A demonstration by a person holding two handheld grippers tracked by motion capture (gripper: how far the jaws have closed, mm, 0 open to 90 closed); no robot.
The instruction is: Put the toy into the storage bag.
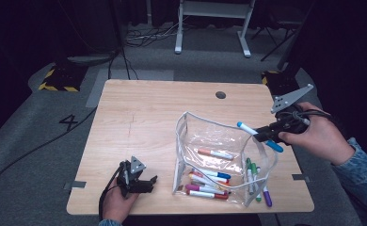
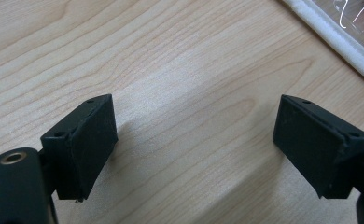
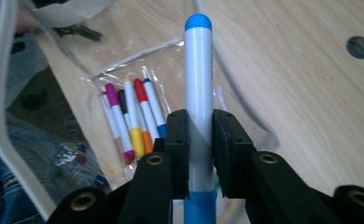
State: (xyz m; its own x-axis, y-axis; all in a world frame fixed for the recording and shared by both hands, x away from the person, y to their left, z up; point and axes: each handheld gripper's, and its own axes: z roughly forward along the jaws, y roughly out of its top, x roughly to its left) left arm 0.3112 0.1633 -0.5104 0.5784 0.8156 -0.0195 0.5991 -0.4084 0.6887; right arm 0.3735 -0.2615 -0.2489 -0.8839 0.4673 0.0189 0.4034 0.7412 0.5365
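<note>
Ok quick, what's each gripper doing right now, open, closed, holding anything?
Left gripper: open, nothing between its jaws, low over the table.
Right gripper: shut on the blue marker, held above the clear pouch.

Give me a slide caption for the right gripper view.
Right gripper clamps a blue-capped marker above the clear pouch.

1. The pouch (image 1: pixel 210 141) stands on the table (image 1: pixel 139 117), right of centre.
2. Several markers (image 1: pixel 207 186) lie inside the pouch.
3. More markers (image 1: pixel 259 186) lie just right of the pouch.
</note>
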